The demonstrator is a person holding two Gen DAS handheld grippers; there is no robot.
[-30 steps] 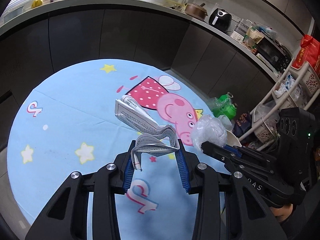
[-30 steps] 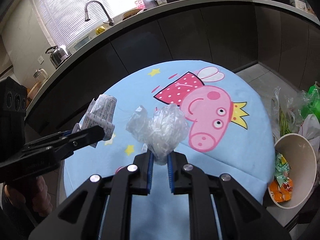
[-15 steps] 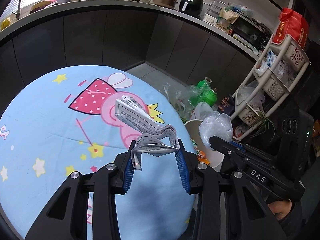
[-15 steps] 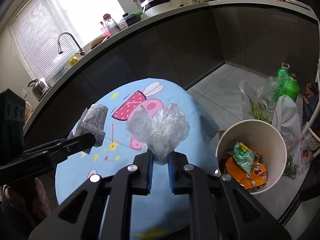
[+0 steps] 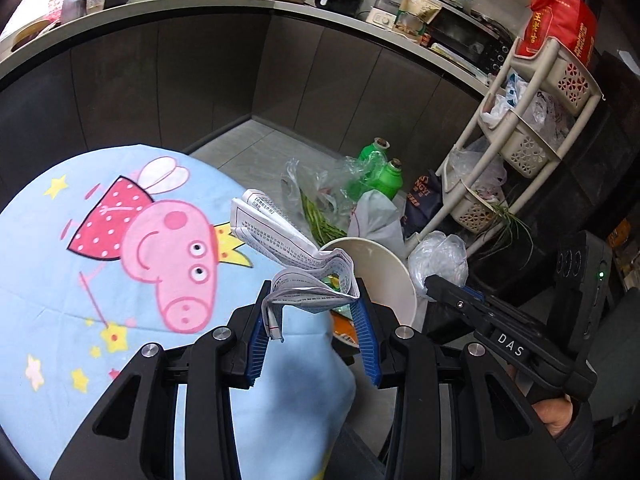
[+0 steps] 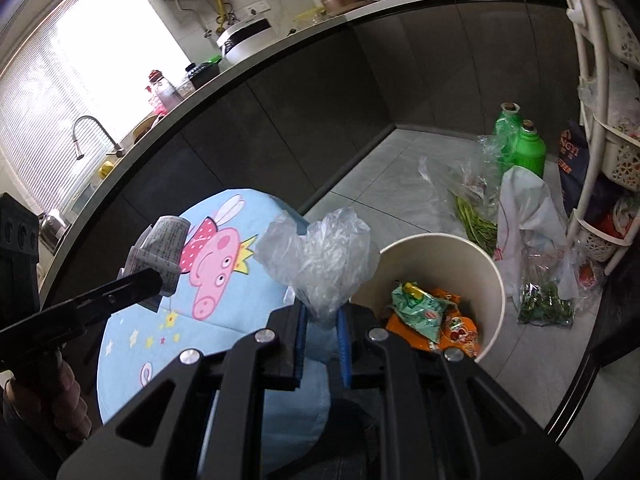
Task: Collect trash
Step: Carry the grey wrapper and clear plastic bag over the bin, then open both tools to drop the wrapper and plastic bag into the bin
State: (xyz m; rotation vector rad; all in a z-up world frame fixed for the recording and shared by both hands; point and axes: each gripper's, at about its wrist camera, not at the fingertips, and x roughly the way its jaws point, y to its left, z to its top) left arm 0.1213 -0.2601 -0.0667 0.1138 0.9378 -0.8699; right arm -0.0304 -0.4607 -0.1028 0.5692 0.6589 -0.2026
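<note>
My left gripper (image 5: pixel 314 306) is shut on a folded printed paper (image 5: pixel 280 240), held in the air at the right edge of the round blue cartoon-print table (image 5: pixel 60 264). The same paper (image 6: pixel 160 248) shows at the left in the right wrist view. My right gripper (image 6: pixel 322 314) is shut on a crumpled clear plastic bag (image 6: pixel 320 256), just left of the rim of a cream trash bin (image 6: pixel 490 300) on the floor. In the left wrist view that bag (image 5: pixel 438 258) hangs beyond the bin (image 5: pixel 384 268). Orange and green wrappers (image 6: pixel 432 316) lie inside the bin.
Green bottles (image 6: pixel 524 144), plastic bags (image 6: pixel 528 216) and green vegetables (image 6: pixel 476 220) lie on the grey tiled floor behind the bin. A cream basket rack (image 5: pixel 536 120) stands at the right. Dark cabinets under a cluttered counter (image 5: pixel 280 0) run along the back.
Both grippers have swung right from over the table toward its right edge, each keeping its load. The bin, earlier at the frame edge, now lies just ahead of the right gripper.
</note>
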